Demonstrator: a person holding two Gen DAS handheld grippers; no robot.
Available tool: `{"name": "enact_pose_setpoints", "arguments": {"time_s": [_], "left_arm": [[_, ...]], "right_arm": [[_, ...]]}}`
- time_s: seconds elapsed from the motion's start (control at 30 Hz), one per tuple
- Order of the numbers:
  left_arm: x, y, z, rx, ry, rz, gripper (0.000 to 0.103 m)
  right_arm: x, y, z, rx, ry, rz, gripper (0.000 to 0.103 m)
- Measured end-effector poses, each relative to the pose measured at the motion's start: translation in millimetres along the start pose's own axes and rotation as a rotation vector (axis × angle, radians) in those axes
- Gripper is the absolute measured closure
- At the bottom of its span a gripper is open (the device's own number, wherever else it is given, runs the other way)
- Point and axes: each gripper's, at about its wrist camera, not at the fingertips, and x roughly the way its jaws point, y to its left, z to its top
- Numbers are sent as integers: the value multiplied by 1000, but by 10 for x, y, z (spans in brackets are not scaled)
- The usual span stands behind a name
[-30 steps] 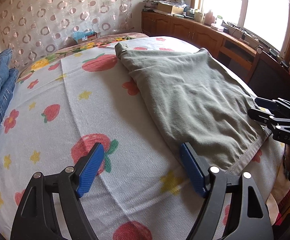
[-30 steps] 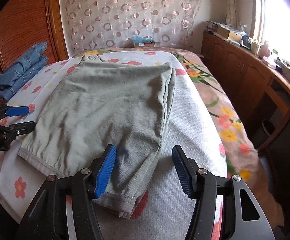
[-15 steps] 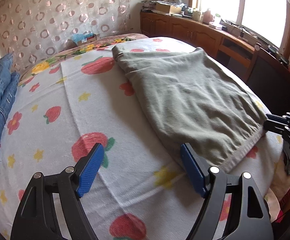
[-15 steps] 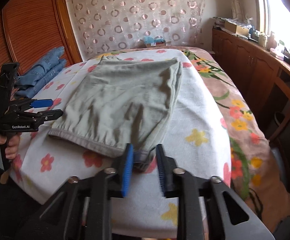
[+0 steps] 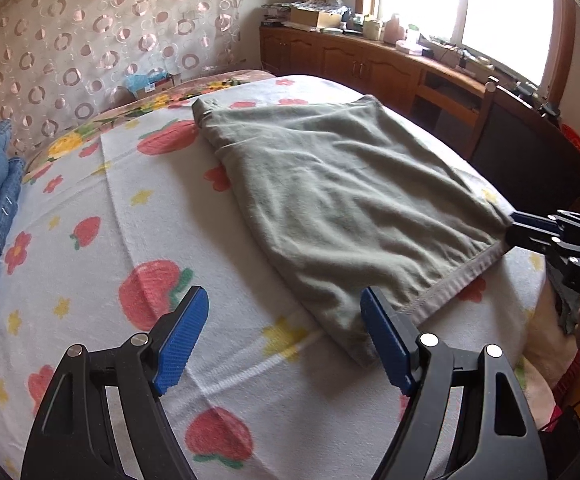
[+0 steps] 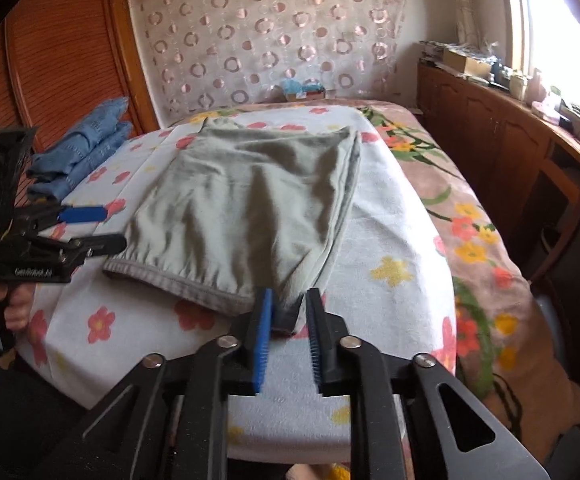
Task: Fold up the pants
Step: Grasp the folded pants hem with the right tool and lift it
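Grey-green pants (image 6: 249, 200) lie flat on the bed (image 6: 390, 248), on a white fruit-and-flower sheet, waistband toward the near edge. Right claw (image 6: 287, 320) sits at the near right corner of the waistband, jaws narrow and opening, corner fabric between the blue pads; can't tell if the pads press on it. Left claw (image 5: 283, 340) is wide, nothing gripped, hanging over the sheet with its right pad just beside the near left waistband corner. Folded blue jeans (image 6: 81, 152) lie at the far left of the bed.
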Motion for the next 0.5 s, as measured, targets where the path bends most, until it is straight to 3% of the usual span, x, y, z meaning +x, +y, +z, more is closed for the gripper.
{"name": "enact_pose_setpoints", "arguments": {"time_s": [0.03,0.1,0.23,0.5], "left_arm": [[-7,-3,0,-7,-6,-18,24],[-17,-11,0,-15,-15,-40,26],[8,-33,-11,-16,-10,-51,42],[63,-121,-62,13,7,-46,49]], "right_arm": [[2,-7,2,3,-6,-7,71],[23,-18,7,13,-8,-13,69],[107,-22,-28,28,11,-11,67],[142,-35,-59,34,6,-3,66]]}}
